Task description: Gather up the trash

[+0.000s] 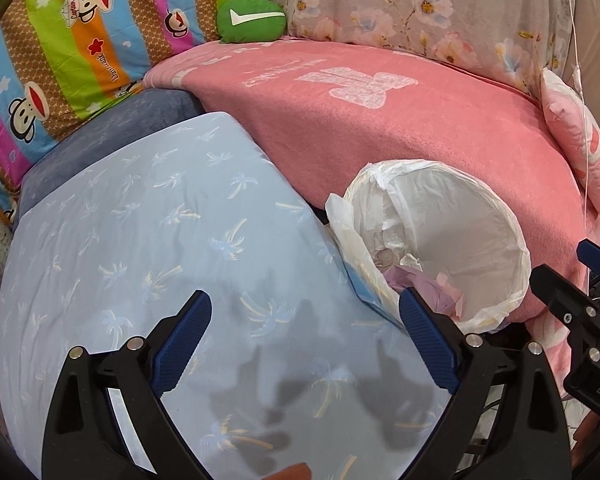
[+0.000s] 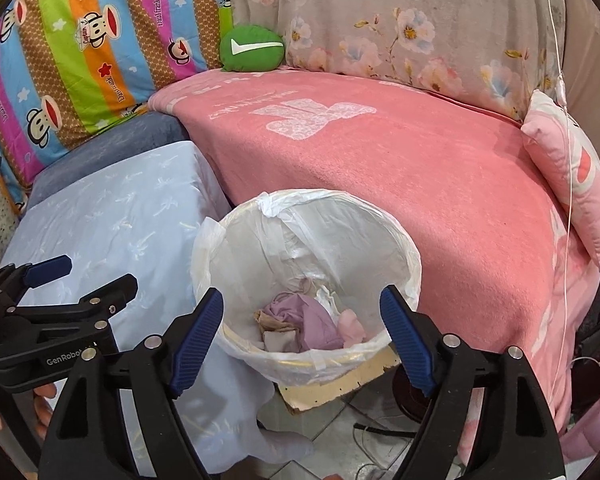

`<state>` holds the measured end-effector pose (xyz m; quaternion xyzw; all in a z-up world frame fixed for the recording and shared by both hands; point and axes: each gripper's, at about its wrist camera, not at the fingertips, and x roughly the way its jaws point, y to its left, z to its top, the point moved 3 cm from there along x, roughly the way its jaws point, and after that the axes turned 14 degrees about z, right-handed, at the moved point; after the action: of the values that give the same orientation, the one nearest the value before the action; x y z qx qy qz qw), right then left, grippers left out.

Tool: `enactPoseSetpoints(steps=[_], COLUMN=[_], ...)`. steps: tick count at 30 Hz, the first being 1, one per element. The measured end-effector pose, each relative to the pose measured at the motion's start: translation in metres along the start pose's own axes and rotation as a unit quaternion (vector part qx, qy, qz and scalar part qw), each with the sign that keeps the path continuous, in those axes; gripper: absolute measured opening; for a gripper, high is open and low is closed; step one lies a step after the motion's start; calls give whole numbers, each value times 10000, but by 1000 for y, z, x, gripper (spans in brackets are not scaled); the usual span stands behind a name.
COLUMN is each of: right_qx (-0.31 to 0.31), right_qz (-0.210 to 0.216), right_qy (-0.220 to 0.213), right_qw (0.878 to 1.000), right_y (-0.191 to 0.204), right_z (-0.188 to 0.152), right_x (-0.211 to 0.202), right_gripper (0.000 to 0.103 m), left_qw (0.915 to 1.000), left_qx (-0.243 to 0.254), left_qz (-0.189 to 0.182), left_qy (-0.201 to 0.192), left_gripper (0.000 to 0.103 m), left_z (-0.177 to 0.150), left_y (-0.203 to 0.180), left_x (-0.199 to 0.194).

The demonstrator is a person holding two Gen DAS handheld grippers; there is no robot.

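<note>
We see the left gripper [image 1: 305,348] with jaws spread wide, nothing between them, hanging over the pale blue palm-print cloth [image 1: 140,248]. Its shadow falls on that cloth directly below. The right gripper [image 2: 302,338] is also spread wide and empty, poised above the near rim of the trash bin [image 2: 410,248].

The bin has a white plastic liner [image 2: 236,220] folded over its rim; inside lie crumpled trash pieces [image 2: 312,320] in lilac, pink and tan. The bin stands on the floor in the gap between the blue cloth's edge on its left and the pink blanket [image 2: 420,184] that runs along its right and far side. Both fabric edges touch or nearly touch the liner, so we have little side room there.

Open floor [image 2: 340,420] shows only on the near side, with a cardboard scrap [image 2: 352,380] and a cable [image 2: 380,432] on it. A green cushion [image 2: 252,50] sits well back against the pillows.
</note>
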<state>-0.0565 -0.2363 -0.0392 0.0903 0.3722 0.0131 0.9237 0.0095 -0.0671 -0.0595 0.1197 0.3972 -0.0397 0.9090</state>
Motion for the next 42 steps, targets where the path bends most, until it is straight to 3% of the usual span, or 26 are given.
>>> enactPoseSetpoints(steps=[12,13,14,42], right_qx=[-104,-121,-122,-120], right_qz=[-87,-105,-108,-509], right_qy=[113,116,123,392], right_qw=[9998,9998,9998,9979], right_y=[4,5,5,-8], right_z=[-17,-19,-19,0], right_x=[3,2,2,-14], right_gripper=[88,89,98,97], left_qw=[9998,9998,9998,9992], left_qx=[-77,-58,-40,-133], left_qz=[137,148,153,237], left_qy=[102,102,99,279], left_gripper=[92,92,92,94], left_z=[-15,-16,-16,3], left_y=[0,-1,-2,-13], left_x=[-1,-1,-2,-13])
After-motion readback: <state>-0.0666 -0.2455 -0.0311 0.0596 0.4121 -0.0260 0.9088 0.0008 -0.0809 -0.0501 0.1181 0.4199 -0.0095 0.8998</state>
